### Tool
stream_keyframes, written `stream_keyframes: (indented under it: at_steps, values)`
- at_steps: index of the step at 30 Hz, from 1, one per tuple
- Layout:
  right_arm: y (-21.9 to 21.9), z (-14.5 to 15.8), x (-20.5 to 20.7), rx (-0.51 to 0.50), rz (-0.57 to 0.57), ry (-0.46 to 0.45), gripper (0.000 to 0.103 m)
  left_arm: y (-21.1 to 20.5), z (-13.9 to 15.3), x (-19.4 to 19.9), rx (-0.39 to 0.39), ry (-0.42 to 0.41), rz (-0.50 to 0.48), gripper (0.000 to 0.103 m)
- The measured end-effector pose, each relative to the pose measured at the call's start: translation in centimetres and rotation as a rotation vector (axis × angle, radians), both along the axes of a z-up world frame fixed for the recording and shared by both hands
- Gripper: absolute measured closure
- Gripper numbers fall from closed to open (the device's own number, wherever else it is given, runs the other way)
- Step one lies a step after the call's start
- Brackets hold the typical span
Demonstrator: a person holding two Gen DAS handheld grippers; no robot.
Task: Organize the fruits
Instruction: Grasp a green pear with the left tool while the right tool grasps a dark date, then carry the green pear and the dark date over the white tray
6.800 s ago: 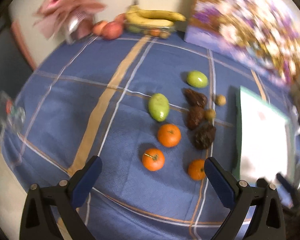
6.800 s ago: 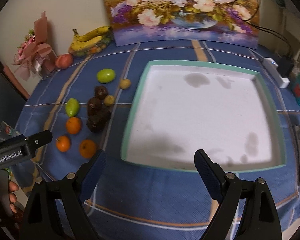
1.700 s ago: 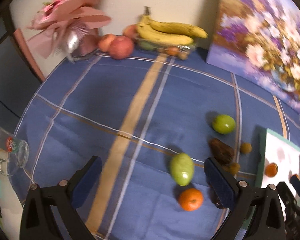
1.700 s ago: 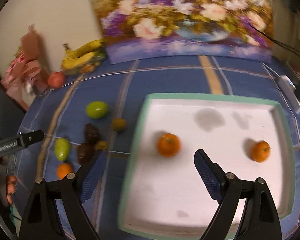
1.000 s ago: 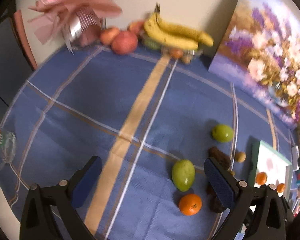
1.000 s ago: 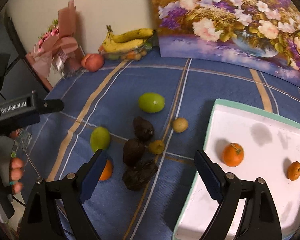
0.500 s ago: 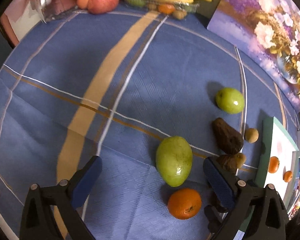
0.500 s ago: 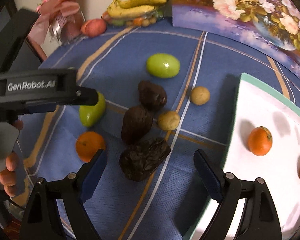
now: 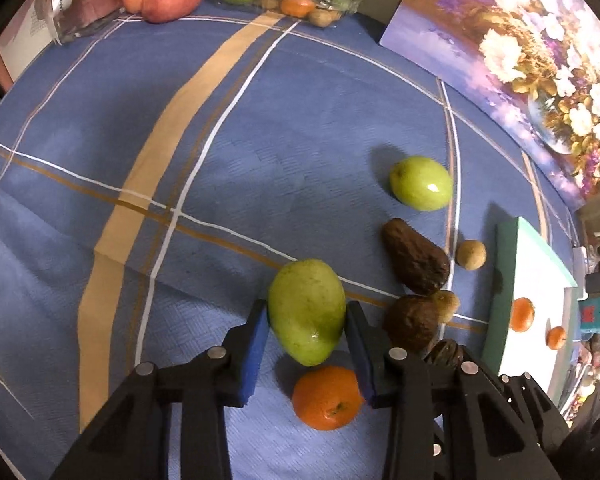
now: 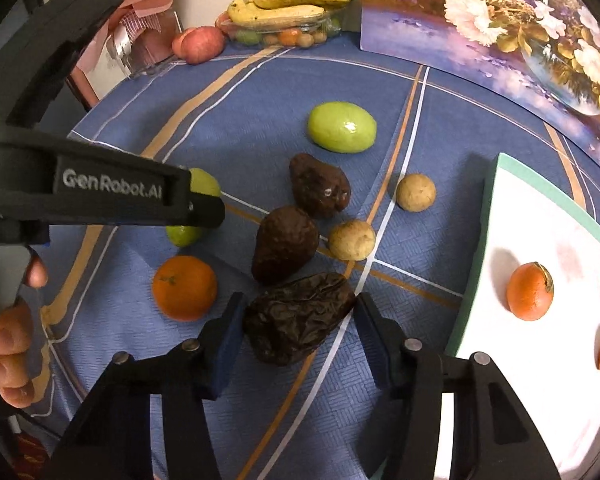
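My left gripper (image 9: 306,312) points down at the blue cloth, its jaws closing, and both blue pads touch the sides of the green mango (image 9: 306,312). My right gripper (image 10: 300,304) is closing too, with its pads against the wrinkled dark fruit (image 10: 298,330). An orange (image 9: 326,398) lies just in front of the mango. Two dark avocados (image 10: 319,190) (image 10: 286,248), two small tan fruits (image 10: 416,192) (image 10: 352,240) and a round green fruit (image 10: 342,127) lie beyond. The white tray (image 10: 474,248) at the right holds two oranges (image 10: 530,292).
A hand holds the left gripper's body (image 10: 100,196), which hides most of the mango in the right wrist view. Bananas (image 10: 288,4) on a clear tray, red apples (image 10: 200,44), a pink bouquet (image 10: 140,8) and a flower painting (image 10: 500,12) stand along the back wall.
Both grippers have come down to the cloth. The left jaws went from wide open to closed in on the mango, the right jaws onto the wrinkled dark fruit.
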State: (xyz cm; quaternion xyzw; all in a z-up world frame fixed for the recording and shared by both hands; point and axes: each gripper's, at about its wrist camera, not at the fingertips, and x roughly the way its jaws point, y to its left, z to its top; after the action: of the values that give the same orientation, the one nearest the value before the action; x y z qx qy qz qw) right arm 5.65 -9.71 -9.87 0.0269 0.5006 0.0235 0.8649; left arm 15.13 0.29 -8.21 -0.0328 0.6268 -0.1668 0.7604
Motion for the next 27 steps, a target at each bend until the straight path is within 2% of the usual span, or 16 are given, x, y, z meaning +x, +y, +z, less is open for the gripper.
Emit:
stream_keyframes:
  at_steps: [13, 21, 27]
  values:
    - [-2.1, 5.2, -3.0, 0.020, -0.089, -0.098, 0.047, 0.4, 4.8, -1.1, -0.017, -0.129, -0.009, 0.062]
    - [-4.0, 6.8, -4.2, 0.035, -0.166, -0.111, 0.047, -0.2, 7.0, -2.2, -0.020, -0.182, -0.025, 0.062]
    - [-7.0, 7.4, -5.5, 0.063, -0.247, -0.110, 0.047, -2.2, 8.5, -3.5, -0.014, -0.222, -0.064, 0.062]
